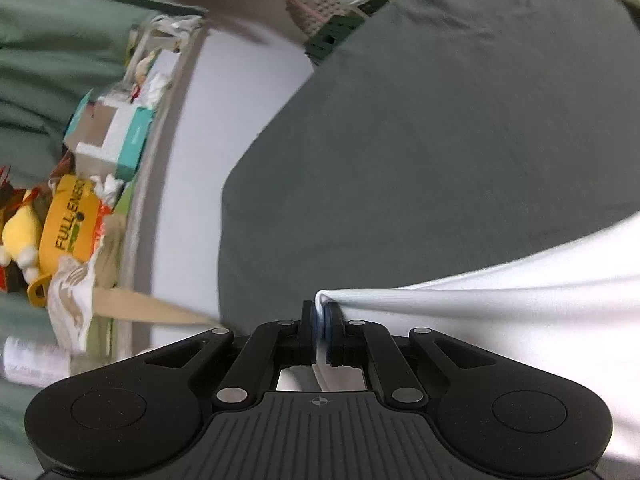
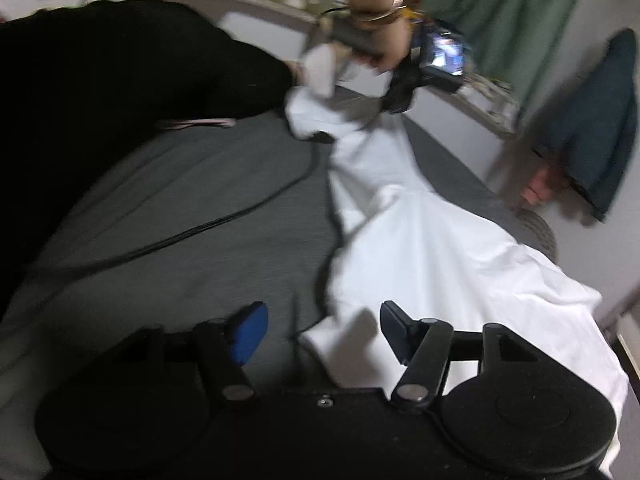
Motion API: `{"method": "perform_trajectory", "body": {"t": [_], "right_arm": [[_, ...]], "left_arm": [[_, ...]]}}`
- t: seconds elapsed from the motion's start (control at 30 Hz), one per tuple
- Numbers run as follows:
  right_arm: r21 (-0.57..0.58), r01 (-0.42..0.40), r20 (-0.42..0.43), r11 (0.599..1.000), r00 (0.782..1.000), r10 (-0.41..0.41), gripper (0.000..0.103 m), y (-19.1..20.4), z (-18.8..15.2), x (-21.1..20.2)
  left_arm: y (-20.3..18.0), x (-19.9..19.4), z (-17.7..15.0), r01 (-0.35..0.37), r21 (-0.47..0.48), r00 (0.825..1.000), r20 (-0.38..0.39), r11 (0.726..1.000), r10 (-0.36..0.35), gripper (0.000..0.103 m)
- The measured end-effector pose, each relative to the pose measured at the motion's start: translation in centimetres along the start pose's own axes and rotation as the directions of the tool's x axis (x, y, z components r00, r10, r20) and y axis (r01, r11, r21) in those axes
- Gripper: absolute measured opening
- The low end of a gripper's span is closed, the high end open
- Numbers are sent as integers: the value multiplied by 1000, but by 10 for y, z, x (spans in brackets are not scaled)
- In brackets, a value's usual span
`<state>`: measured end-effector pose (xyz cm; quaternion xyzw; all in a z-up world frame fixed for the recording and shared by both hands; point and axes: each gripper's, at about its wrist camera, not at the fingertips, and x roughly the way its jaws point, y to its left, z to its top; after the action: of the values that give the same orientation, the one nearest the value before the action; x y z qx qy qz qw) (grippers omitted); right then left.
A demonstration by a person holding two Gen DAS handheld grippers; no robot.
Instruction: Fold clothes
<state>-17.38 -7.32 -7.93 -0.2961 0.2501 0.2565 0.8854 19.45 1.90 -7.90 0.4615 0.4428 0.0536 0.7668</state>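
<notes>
We have the left gripper (image 1: 322, 328) clamped tight on a bunched edge of the white garment (image 1: 520, 312); in the left wrist view the cloth pinches between the two pads at 6 o'clock and fans out taut toward 3 o'clock, lifted over the grey sheet (image 1: 420, 140). At 9 o'clock in that view a shelf (image 1: 120, 152) holds boxes, a yellow bag and a yellow soft toy, all blurred.

Our right gripper (image 2: 320, 332) stands wide open, holding nothing. Its blue-padded fingers (image 2: 250, 332) straddle a loose corner of the garment (image 2: 420, 248) at 6 o'clock in the right wrist view; we cannot tell whether either pad touches it. From there the cloth runs up across the sheet (image 2: 180, 208) toward 12 o'clock, where a hand (image 2: 384, 32) with bangles at the wrist grips the other tool's handle and lifts the far end. A black cable (image 2: 224, 220) trails across the sheet at 9 o'clock, just beside the cloth. A dark heap (image 2: 100, 72) lies at 10 o'clock, and a blue garment (image 2: 600, 120) hangs at 3 o'clock beside a green curtain (image 2: 520, 12).
</notes>
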Motion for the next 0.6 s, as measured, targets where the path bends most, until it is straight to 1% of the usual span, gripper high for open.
{"method": "perform_trajectory", "body": {"t": [0.03,0.1,0.17,0.2,0.23,0.27,0.3,0.33,0.37,0.4,0.43,0.47,0.5,0.53,0.57,0.6], "right_arm": [[7,24,-12,1000,1000,-24,49,-2,1,3],[-1,38,-24,999,999,-38,49,-3,-2,3],[-58,60,-13,997,998,-61,48,2,-2,-2],[-107,79,-4,991,997,-79,48,5,-3,-2],[-167,91,-4,982,996,-93,48,12,-4,-4],[-227,103,-2,968,994,-107,47,18,-6,-7],[-263,118,-9,957,992,-125,44,24,-8,-7],[-276,130,-17,952,990,-140,39,28,-8,-5],[-287,142,-14,947,988,-152,37,30,-9,-4],[-299,153,-11,942,986,-164,35,33,-10,-2],[-318,167,-6,933,984,-178,34,36,-10,1],[-347,184,9,920,981,-193,34,40,-11,3],[-364,199,16,910,978,-207,31,42,-12,5],[-380,214,24,900,975,-222,23,45,-12,7],[-379,215,22,900,974,-224,18,46,-12,8],[-370,214,16,904,974,-224,13,46,-12,9]], "left_arm": [[-4,4,1,14,-18,1000,4,1000,-13,5],[-7,7,1,49,-62,999,7,997,-49,6],[1,10,-6,84,-112,996,17,990,-83,11],[9,7,-9,113,-141,993,31,983,-110,20],[18,6,-14,146,-164,989,44,975,-141,43],[27,1,-19,165,-188,986,55,968,-157,57],[35,-11,-26,166,-204,984,94,965,-149,78],[42,-24,-35,164,-219,981,141,962,-135,84],[47,-41,-44,179,-211,969,208,961,-135,84],[52,-59,-53,197,-195,950,279,961,-138,84],[53,-79,-63,237,-157,922,347,959,-171,84],[51,-100,-74,282,-95,885,411,955,-221,84],[45,-120,-84,316,-17,842,466,949,-272,84],[35,-144,-97,334,92,786,522,938,-331,84],[20,-164,-111,331,205,733,559,921,-388,84],[5,-183,-125,314,316,679,585,895,-444,84]]}}
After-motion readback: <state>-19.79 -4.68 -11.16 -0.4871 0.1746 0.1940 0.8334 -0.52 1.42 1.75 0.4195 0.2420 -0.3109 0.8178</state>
